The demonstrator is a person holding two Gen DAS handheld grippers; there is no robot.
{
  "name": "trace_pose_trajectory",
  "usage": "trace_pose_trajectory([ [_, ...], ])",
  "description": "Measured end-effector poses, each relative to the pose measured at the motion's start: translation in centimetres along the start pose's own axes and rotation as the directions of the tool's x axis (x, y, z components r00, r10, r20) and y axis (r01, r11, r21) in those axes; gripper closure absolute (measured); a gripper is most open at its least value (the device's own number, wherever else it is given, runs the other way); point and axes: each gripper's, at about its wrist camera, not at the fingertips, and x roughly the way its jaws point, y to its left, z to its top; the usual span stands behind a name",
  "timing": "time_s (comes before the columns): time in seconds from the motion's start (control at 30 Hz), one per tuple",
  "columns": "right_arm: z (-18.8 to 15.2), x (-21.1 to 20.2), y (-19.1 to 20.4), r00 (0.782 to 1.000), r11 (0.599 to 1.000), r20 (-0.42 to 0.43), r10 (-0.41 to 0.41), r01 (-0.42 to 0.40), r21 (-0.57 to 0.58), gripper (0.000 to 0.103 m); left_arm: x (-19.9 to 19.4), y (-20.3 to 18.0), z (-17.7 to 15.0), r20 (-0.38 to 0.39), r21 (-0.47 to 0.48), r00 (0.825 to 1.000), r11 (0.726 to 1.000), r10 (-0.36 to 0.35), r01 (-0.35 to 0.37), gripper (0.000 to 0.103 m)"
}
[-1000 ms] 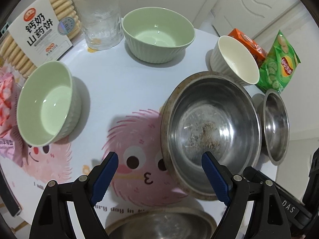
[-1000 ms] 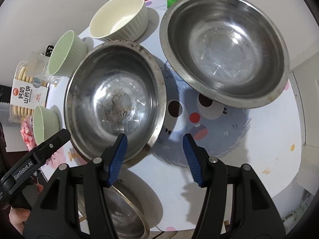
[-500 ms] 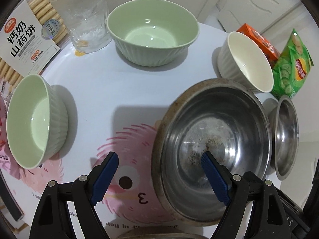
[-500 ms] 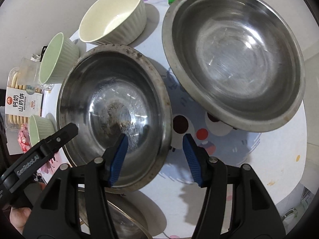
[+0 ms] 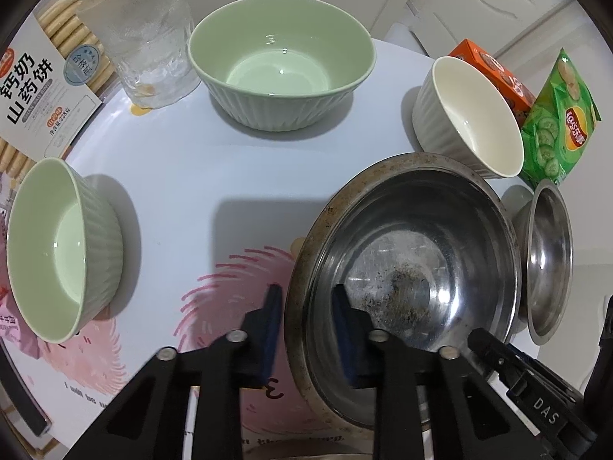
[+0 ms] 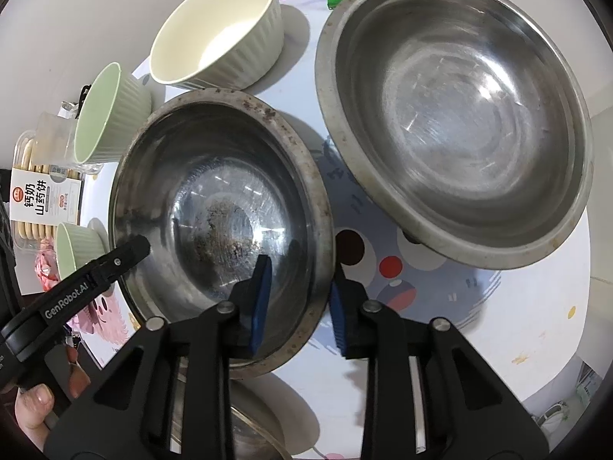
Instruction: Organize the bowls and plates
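The round counter [image 5: 230, 176] is crowded. A clean steel basin [image 6: 459, 115] lies close beside the stained steel bowl [image 6: 214, 207], the cream bowl [image 6: 218, 38] touching or nearly touching its far rim. Two green bowls [image 5: 279, 76] [image 5: 61, 253], a glass [image 5: 149, 38], a biscuit pack [image 5: 34, 88], an orange box [image 5: 490, 73] and a chip bag [image 5: 563, 126] ring the edge; bare counter shows only mid-left. Both claws point steeply down, straddling opposite rims of the stained bowl: the left claw [image 5: 306, 329] and the right claw [image 6: 297, 303] are narrow and closing, pads not clearly pressing yet.
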Motion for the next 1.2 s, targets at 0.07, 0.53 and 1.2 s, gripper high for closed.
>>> trace_pose_trajectory([
  [0.07,-0.1,-0.2,-0.5,1.0,1.0,-0.001,-0.007,0.007,0.003,0.086,-0.1,0.1,0.0,0.003,-0.004,1.0,1.0,0.001,-0.001,0.086],
  [0.53,-0.4,-1.3,-0.4,1.0,1.0,0.027,0.011,-0.011,-0.026,0.089,-2.6,3.2,-1.4,0.046,-0.039,0.999,0.999,-0.024,0.025,0.088],
  [1.2,-5.6,-8.2,2.3,0.995,0.978,0.076,0.06,-0.044,-0.202,0.089,-11.6,6.6,-10.1,0.157,-0.075,0.988,0.997,0.004,0.007,0.089],
])
